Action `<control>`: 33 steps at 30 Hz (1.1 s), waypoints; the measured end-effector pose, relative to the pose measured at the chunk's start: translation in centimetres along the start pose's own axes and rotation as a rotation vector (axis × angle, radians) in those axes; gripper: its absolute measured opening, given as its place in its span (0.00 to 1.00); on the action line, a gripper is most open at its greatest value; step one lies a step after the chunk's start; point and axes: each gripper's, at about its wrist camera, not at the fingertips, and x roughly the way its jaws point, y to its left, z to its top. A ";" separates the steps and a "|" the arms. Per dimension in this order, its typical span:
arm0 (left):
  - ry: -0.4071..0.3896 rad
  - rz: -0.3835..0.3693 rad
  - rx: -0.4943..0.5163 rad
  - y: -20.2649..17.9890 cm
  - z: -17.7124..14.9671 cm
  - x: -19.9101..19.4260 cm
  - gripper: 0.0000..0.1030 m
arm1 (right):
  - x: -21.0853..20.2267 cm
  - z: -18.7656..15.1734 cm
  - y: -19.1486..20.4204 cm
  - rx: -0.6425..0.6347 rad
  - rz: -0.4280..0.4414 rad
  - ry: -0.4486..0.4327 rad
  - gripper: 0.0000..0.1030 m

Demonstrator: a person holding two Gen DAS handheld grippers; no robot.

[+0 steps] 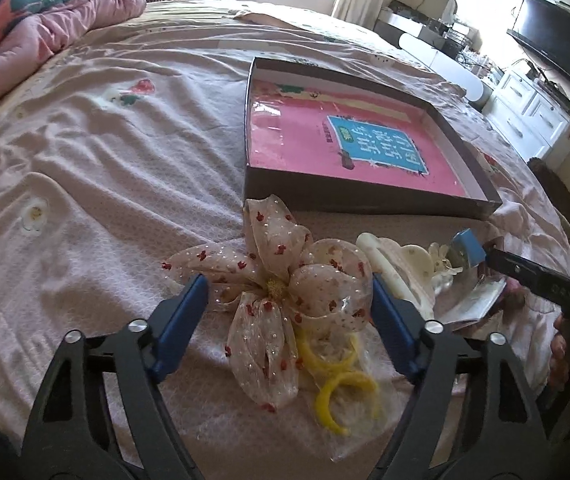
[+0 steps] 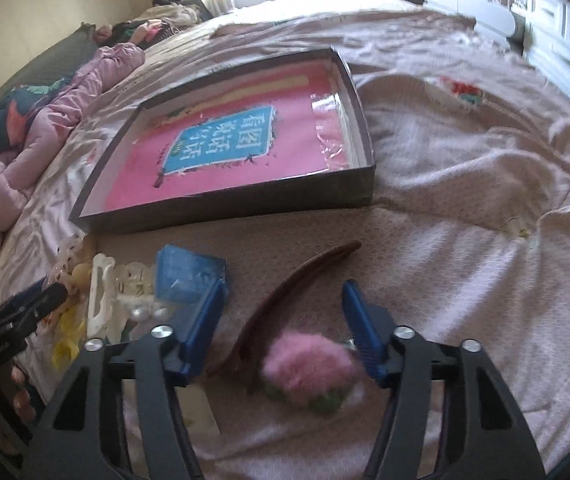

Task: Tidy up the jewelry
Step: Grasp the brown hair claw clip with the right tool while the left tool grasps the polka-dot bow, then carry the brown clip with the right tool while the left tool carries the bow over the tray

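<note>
A shallow dark box with a pink printed bottom lies on the bed; it also shows in the right wrist view. My left gripper is open, its blue fingers on either side of a sheer bow hair clip with red dots. Yellow hair rings lie under it. A white claw clip lies to its right. My right gripper is open over a brown hair clip and a pink fluffy hair tie. A blue packet lies beside its left finger.
The bed is covered by a wrinkled pale pink quilt. A pink puffy jacket lies at the far left. White drawers and a TV stand beyond the bed's right side.
</note>
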 end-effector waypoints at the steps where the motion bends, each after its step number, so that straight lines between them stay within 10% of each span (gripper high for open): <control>1: 0.000 -0.009 0.000 0.1 -0.1 0.1 0.62 | 0.5 0.2 -0.1 0.005 -0.004 0.010 0.48; 12: -0.035 -0.088 -0.026 1.4 0.6 -0.6 0.05 | -0.2 0.5 -0.1 -0.006 0.045 -0.056 0.12; 33: -0.252 -0.159 0.003 -0.8 3.2 -6.2 0.02 | -6.8 1.2 0.2 -0.088 0.172 -0.317 0.09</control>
